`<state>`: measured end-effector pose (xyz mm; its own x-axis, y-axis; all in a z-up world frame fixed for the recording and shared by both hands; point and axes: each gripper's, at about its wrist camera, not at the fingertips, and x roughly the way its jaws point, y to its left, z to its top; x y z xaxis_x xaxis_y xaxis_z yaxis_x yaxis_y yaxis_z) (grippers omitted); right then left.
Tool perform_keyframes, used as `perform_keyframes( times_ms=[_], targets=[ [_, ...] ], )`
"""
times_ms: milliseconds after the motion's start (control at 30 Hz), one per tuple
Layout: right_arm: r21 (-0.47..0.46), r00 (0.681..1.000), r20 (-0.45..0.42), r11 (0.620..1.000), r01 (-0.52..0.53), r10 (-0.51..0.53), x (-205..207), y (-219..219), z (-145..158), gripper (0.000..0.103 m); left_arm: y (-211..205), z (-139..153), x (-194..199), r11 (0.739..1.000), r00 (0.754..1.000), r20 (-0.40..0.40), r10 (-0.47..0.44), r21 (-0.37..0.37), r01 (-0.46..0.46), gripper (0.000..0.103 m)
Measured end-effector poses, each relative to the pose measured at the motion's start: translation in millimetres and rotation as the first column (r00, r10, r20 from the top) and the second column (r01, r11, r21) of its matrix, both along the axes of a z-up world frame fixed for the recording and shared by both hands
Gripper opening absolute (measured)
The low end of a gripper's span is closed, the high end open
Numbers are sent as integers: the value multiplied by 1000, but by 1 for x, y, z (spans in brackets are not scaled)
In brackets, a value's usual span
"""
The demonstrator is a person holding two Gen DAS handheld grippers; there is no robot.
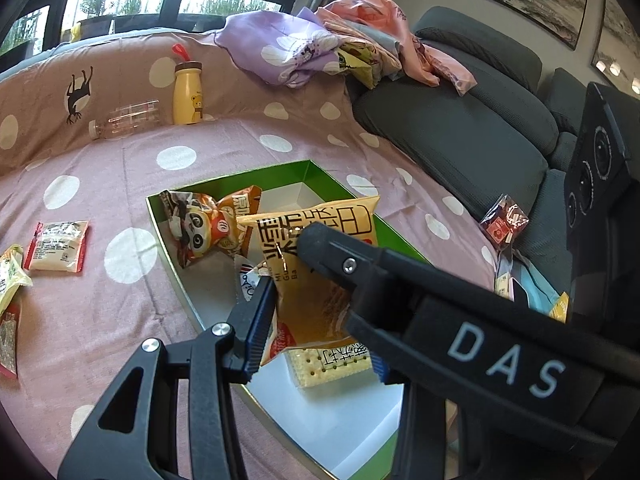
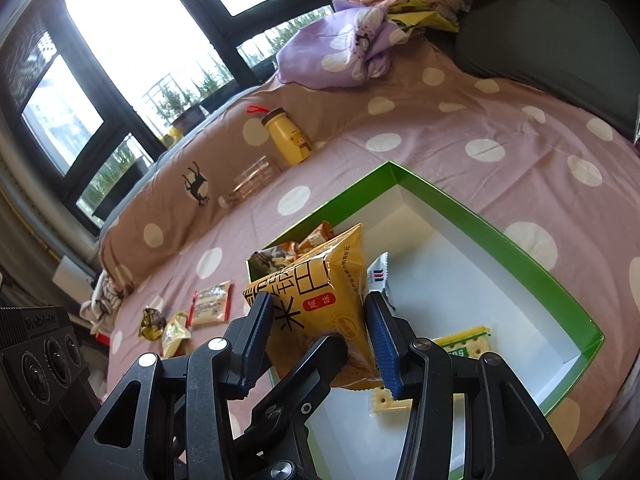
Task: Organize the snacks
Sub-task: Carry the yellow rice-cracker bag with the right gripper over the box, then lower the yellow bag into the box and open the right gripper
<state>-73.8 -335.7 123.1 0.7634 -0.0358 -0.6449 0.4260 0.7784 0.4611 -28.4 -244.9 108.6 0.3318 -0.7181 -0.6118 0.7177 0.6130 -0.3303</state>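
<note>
While I hold the orange snack bag above the green box, both my right gripper and left gripper are clamped on it. Around the box: pink polka-dot bedsheet; yellow bottle and clear bottle beyond; loose packets to one side; grey sofa opposite; windows behind.

left gripper: black links, blue ribbed pads | right gripper: black, silver screws, "DAS" lettering
</note>
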Motion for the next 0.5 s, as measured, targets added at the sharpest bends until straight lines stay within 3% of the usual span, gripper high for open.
perform_keyframes(
  times_ms=[500],
  targets=[
    [39, 996, -66, 997, 60, -57, -1, -17, -14, 51, -19, -14, 4, 998, 997, -61, -49, 22, 51, 41]
  ],
)
